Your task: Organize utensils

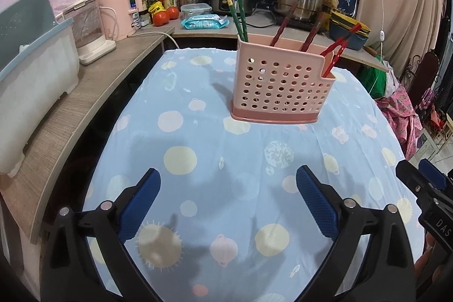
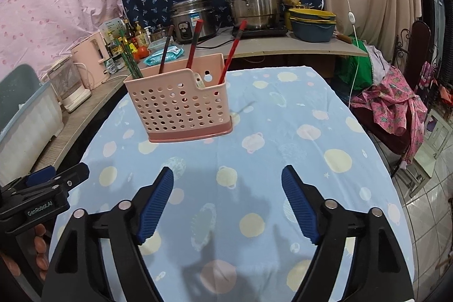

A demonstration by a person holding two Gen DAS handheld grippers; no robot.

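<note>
Pink perforated utensil caddy (image 1: 279,85) upright on planet-print tablecloth (image 1: 198,137), holding green chopsticks (image 1: 239,10) and red chopsticks (image 2: 230,54); left gripper (image 1: 228,183) and right gripper (image 2: 226,180) both spread apart, empty.

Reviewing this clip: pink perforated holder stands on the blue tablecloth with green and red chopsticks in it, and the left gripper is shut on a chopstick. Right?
Not quite. The left gripper is open with nothing between its fingers, as the left wrist view shows. The rest holds: the pink perforated holder stands on the blue tablecloth, with green chopsticks and red chopsticks in it.
</note>
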